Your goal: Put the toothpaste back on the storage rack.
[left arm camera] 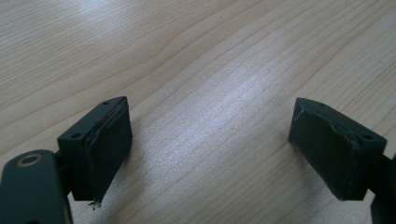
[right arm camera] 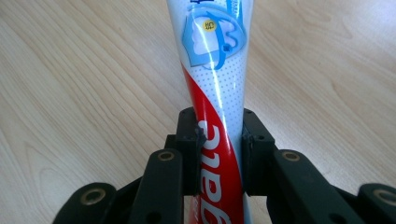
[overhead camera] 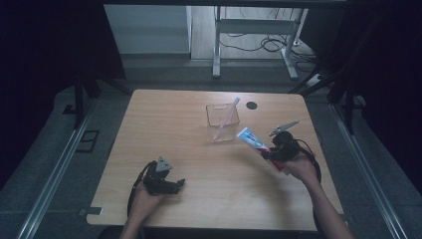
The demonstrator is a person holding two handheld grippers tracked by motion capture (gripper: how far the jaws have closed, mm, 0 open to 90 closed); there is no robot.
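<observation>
The right hand-held gripper (right arm camera: 218, 154) is clamped on a toothpaste tube (right arm camera: 215, 93) — its jaws press both sides of the red lower part, and the tube juts out ahead of them over the tabletop (right arm camera: 70, 93). In the high view the tube (overhead camera: 254, 142) sits at the right of the tabletop, near the clear plastic container (overhead camera: 223, 121), which already holds a pink-and-white toothbrush (overhead camera: 225, 122) leaning on its rim. I judge the step in hand to be carrying the tube toward that container; the next move calls for raising the tube's free end above the rim and lining it up with the opening without knocking the toothbrush.

The left hand-held gripper (left arm camera: 210, 149) rests low at the near left, jaws wide apart with nothing between them.

On the tube, large white letters run along the red band — cropped, so no brand reads for certain. A small yellow dot carries a mark too small to read.
</observation>
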